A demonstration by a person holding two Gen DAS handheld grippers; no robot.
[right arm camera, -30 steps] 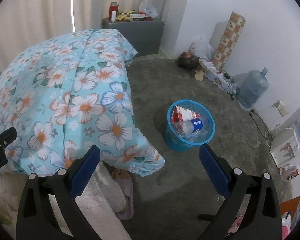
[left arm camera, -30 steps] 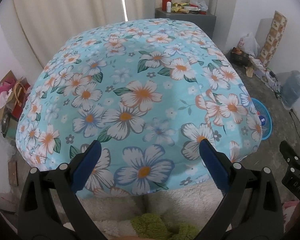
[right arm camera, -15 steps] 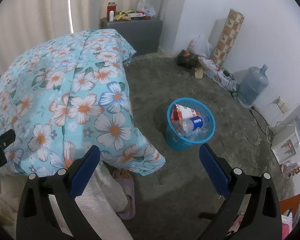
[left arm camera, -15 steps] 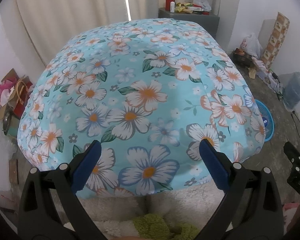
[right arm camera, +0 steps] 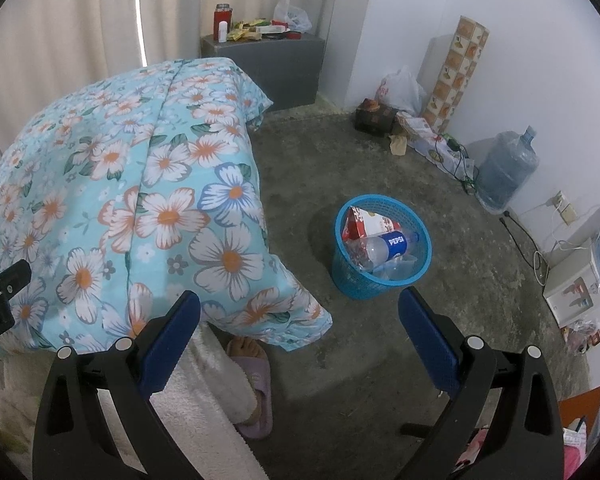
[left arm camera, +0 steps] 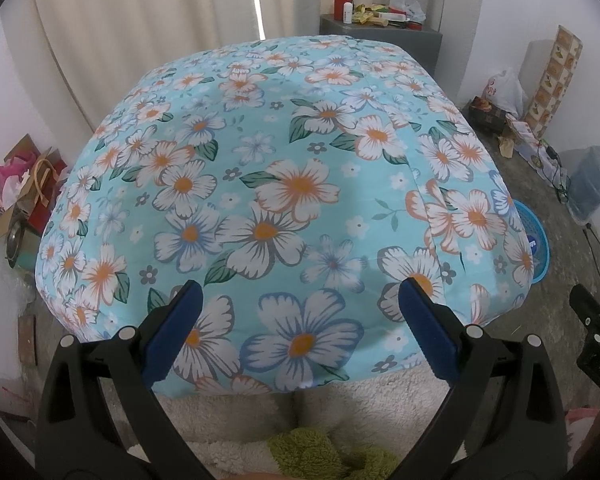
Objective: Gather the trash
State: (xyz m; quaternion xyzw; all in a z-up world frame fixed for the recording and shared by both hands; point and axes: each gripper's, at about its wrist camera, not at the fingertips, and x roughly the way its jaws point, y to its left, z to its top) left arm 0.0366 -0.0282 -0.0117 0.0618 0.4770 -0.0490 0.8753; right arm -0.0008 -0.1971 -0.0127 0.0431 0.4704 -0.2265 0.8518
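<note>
A blue mesh trash basket (right arm camera: 380, 276) stands on the concrete floor in the right wrist view. It holds a Pepsi bottle (right arm camera: 384, 245) and a red and white carton (right arm camera: 366, 224). My right gripper (right arm camera: 299, 322) hangs open and empty above the floor, nearer to me than the basket. My left gripper (left arm camera: 299, 312) is open and empty over the flowered blue bedspread (left arm camera: 276, 200). In the left wrist view only a sliver of the basket (left arm camera: 534, 236) shows past the bed's right edge.
The bed fills the left half of the room (right arm camera: 120, 200). A grey cabinet (right arm camera: 276, 68) with bottles and wrappers stands at the back. A water jug (right arm camera: 504, 172), bags and boxes line the right wall. A person's slippered foot (right arm camera: 252, 376) is below my right gripper.
Both views have pulled up and back slightly, so the bed and basket sit a little lower in view. Both grippers stay open.
</note>
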